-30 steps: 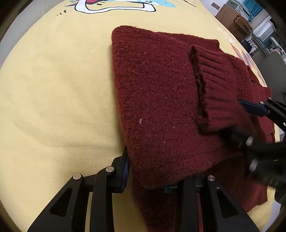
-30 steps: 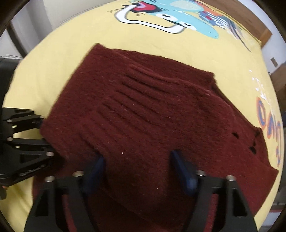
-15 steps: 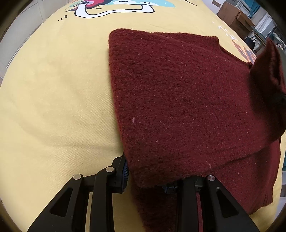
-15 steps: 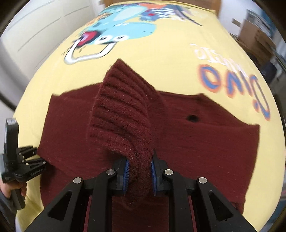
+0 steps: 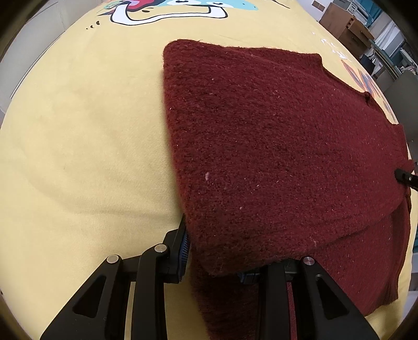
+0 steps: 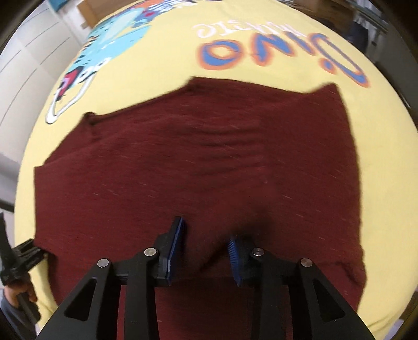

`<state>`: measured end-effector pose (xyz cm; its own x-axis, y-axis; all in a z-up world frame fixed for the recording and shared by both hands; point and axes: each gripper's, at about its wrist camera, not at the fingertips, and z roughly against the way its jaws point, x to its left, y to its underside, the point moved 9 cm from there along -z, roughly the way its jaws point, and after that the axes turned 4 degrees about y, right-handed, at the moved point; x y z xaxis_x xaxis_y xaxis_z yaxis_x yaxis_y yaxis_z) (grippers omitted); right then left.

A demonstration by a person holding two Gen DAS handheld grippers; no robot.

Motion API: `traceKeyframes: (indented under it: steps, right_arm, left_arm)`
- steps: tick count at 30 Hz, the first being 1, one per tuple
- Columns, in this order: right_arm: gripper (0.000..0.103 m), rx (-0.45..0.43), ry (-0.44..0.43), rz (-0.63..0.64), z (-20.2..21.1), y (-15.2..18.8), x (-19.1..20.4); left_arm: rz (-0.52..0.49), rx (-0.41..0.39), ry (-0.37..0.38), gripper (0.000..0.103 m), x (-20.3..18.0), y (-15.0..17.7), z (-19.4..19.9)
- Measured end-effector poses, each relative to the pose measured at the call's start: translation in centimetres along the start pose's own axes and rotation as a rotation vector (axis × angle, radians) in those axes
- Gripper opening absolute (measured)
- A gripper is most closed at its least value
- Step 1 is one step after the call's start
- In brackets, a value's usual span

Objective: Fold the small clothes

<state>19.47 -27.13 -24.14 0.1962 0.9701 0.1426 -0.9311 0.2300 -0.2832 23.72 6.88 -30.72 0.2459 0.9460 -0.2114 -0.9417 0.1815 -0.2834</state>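
Between my left jaws sits the near corner of the maroon sweater (image 5: 274, 146), clamped, its length running rightward to my right gripper (image 6: 206, 247), whose opening jaws straddle unpinched knit.

Storeroom-like office — shelves (image 5: 399, 49), cabinets (image 5: 344, 22)

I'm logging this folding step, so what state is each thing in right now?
Maroon sweater: lying on the yellow cloth, partly folded, one corner layer doubled over.
Left gripper: shut on the sweater's near corner.
Right gripper: jaws opening, pads apart over the sweater.
Yellow cloth: spread flat.
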Motion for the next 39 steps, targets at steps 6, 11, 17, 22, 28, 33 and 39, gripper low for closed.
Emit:
traceKeyframes:
  steps: [6,11,17,22,28,33,39]
  right_arm:
    - [0.055,0.011,0.030,-0.001,0.9,1.2,-2.8]
    - [0.063,-0.032,0.046,-0.041,3.2,0.3,-4.4]
    - [0.069,-0.020,0.058,-0.050,2.3,-2.2,-4.6]
    - [0.069,0.040,0.085,0.022,-1.4,-1.5,-3.3]
    - [0.030,-0.023,0.171,0.201,-0.4,-1.0,-0.9]
    - [0.020,-0.065,0.154,0.191,0.7,-1.4,-1.2]
    - [0.017,-0.102,0.172,0.161,2.0,-1.1,-2.7]
  left_arm:
    - [-0.006,-0.002,-0.004,0.026,-0.3,-0.2,-0.1]
    - [-0.013,0.005,-0.008,0.026,-0.8,-0.1,-0.2]
    - [-0.019,0.013,-0.019,0.026,-1.2,-0.3,-0.3]
    - [-0.019,0.017,-0.027,0.026,-1.5,-0.5,-0.4]
    - [-0.058,0.029,-0.075,0.024,-2.5,-0.8,-0.2]
    - [-0.065,0.034,-0.077,0.018,-3.3,-0.9,0.3]
    - [-0.052,0.041,-0.064,0.017,-3.5,-1.0,0.3]
